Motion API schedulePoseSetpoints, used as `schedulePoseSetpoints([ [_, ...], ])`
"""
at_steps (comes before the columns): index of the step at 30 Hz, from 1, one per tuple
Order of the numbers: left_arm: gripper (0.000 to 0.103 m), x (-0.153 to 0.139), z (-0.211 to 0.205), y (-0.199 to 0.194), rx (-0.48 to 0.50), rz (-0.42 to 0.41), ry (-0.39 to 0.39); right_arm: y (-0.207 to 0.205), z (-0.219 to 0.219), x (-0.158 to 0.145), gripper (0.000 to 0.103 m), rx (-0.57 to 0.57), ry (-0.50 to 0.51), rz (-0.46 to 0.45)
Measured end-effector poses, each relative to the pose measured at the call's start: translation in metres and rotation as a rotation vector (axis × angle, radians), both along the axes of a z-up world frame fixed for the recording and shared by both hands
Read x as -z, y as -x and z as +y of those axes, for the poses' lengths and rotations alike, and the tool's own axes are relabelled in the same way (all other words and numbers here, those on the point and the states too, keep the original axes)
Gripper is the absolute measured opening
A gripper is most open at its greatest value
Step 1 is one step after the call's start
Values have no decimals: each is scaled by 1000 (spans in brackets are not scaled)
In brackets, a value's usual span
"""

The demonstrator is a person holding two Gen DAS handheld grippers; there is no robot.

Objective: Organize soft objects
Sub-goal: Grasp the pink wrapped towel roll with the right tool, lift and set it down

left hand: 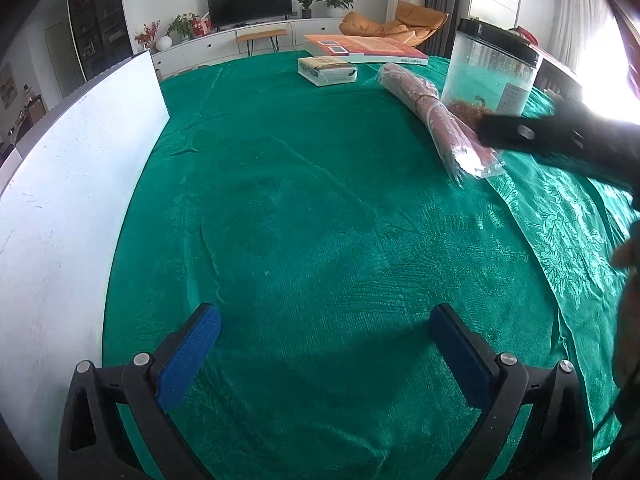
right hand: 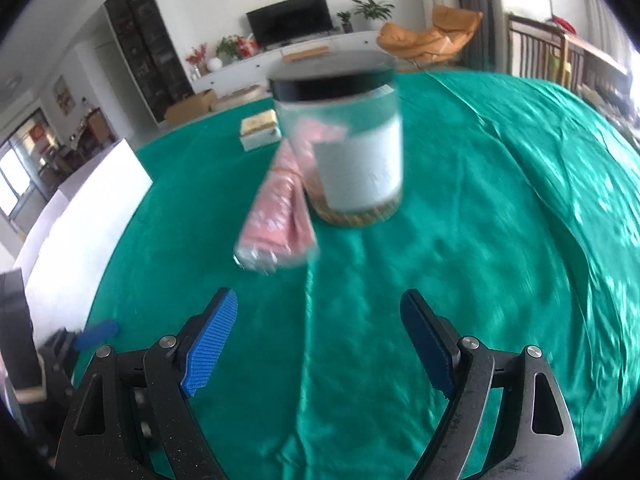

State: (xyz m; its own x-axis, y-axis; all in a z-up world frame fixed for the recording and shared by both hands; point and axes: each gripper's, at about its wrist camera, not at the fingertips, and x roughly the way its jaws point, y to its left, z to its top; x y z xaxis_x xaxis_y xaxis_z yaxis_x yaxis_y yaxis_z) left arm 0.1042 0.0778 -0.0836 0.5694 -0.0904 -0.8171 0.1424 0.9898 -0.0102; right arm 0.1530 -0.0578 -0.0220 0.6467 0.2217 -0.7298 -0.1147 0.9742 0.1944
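Note:
A pink patterned roll in clear plastic wrap [left hand: 436, 116] lies on the green cloth [left hand: 304, 208], beside a clear jar with a black lid [left hand: 490, 68]. In the right wrist view the wrapped roll [right hand: 280, 208] and the jar [right hand: 344, 140] are blurred, ahead of my right gripper [right hand: 320, 332], which is open with nothing between its blue pads. The right gripper's black body [left hand: 560, 136] shows in the left wrist view over the roll's near end. My left gripper [left hand: 324, 344] is open above bare cloth, empty.
A white board [left hand: 76, 184] stands along the cloth's left edge. At the far side lie a small wrapped packet [left hand: 326, 70] and a large flat book [left hand: 360, 49]. A hand [left hand: 628, 256] shows at the right edge. Furniture and a television stand beyond.

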Motion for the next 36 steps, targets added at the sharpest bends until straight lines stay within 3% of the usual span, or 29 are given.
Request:
schedulePoseSetpoints([
  [4, 103, 0, 0, 0, 0, -1, 0, -49, 41, 9, 77, -7, 105, 38],
  [5, 103, 0, 0, 0, 0, -1, 0, -57, 48, 12, 57, -6, 125, 46],
  [6, 103, 0, 0, 0, 0, 0, 0, -62, 52, 16, 44, -12, 143, 60],
  [7, 103, 0, 0, 0, 0, 0, 0, -65, 56, 19, 44, -19, 159, 63],
  [11, 103, 0, 0, 0, 0, 0, 0, -45, 51, 17, 30, -88, 138, 78],
  [14, 103, 0, 0, 0, 0, 0, 0, 3, 32, 13, 27, -169, 83, 125],
  [19, 103, 0, 0, 1, 0, 0, 0, 102, -14, 11, 27, -189, 60, 197],
  [23, 103, 0, 0, 0, 0, 0, 0, 149, -59, 9, 27, -41, 110, 192],
  [25, 103, 0, 0, 0, -2, 0, -1, 144, -75, 7, 27, 28, 114, 185],
  [27, 103, 0, 0, 0, -2, 0, -1, 122, -80, 6, 27, 63, 185, 149],
  [33, 103, 0, 0, 0, -2, 0, -1, 25, -94, 8, 29, 100, 247, 7],
  [34, 103, 0, 0, 0, -2, 0, -1, 18, -95, 8, 33, 108, 256, -14],
  [36, 103, 0, 0, 0, -3, 0, -1, 17, -97, 5, 71, 152, 241, -13],
])
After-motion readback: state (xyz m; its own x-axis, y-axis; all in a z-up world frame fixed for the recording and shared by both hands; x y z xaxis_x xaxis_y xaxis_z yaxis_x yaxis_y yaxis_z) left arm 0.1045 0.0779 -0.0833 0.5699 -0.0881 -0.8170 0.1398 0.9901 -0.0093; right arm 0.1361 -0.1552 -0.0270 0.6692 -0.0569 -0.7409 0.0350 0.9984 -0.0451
